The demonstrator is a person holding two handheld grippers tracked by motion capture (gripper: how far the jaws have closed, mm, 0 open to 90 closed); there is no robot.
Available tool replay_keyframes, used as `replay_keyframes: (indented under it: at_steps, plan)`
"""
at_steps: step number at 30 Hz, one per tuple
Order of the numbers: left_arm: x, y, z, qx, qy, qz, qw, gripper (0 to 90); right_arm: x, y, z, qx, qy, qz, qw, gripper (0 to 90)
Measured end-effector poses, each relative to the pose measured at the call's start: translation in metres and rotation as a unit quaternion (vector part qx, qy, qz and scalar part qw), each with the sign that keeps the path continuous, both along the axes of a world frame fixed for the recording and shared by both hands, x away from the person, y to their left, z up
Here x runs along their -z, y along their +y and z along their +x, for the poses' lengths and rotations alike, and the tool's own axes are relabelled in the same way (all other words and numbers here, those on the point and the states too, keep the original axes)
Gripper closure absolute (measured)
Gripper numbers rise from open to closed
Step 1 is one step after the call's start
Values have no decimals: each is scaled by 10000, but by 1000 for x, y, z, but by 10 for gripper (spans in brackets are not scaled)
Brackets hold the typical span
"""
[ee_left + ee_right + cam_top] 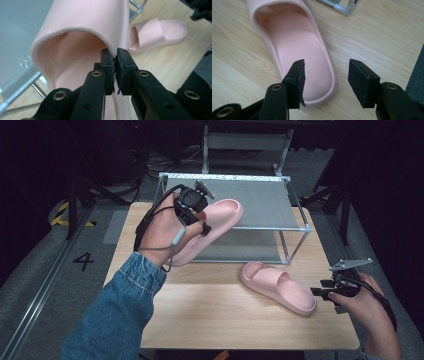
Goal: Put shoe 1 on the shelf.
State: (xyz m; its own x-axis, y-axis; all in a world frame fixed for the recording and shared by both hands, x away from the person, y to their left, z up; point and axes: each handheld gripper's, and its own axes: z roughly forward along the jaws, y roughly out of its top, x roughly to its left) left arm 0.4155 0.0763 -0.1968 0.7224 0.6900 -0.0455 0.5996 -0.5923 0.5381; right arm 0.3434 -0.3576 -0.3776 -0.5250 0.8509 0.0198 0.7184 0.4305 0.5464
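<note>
Here the left tool (115,65) pinches a pink slipper (82,22); right tool (325,75) gapes; floor reads "4" (83,260).

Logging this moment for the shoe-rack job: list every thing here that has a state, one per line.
Left tool: shut on the lifted slipper's strap edge.
Lifted slipper: held off the table, tilted, in front of the rack.
Right tool: open, holding nothing.
Second slipper: flat on the table, sole down.
Rack: both shelves bare.

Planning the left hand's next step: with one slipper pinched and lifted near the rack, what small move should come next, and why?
Probably carry the lifted slipper onto the rack's top shelf. The left gripper pinches its strap edge, and it already hangs beside that shelf.
</note>
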Motion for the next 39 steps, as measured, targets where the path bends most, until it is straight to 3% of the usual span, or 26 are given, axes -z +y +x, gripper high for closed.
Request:
replay_keyframes:
  at_steps: [5, 10, 17, 23, 29, 34, 39]
  plan:
    - [3, -4, 15, -193, -57, -4, 9998, 845, -2, -2, -1, -21, -21, 22, 10000, 481]
    - [4, -10, 40, -526, -123, 32, 9985, 846, -2, -4, -1, 35, 18, 29, 10000, 482]
    - [11, -16, 65, -871, -108, 167, 9960, 845, 0, -6, 0, 28, 4, 66, 10000, 483]
    - [15, -19, 82, -1210, -114, 279, 9922, 845, 0, -7, 0, 54, 28, 81, 9999, 483]
    - [21, -22, 93, -1479, -90, 403, 9881, 846, 0, -5, 0, 37, 26, 79, 10000, 483]
    - [25, -23, 97, -1520, -39, 409, 9875, 844, 1, -5, 1, 13, 24, 54, 10000, 483]
    - [24, -23, 95, -1433, 8, 256, 9893, 807, 1, -6, 1, 29, 7, 74, 10000, 480]
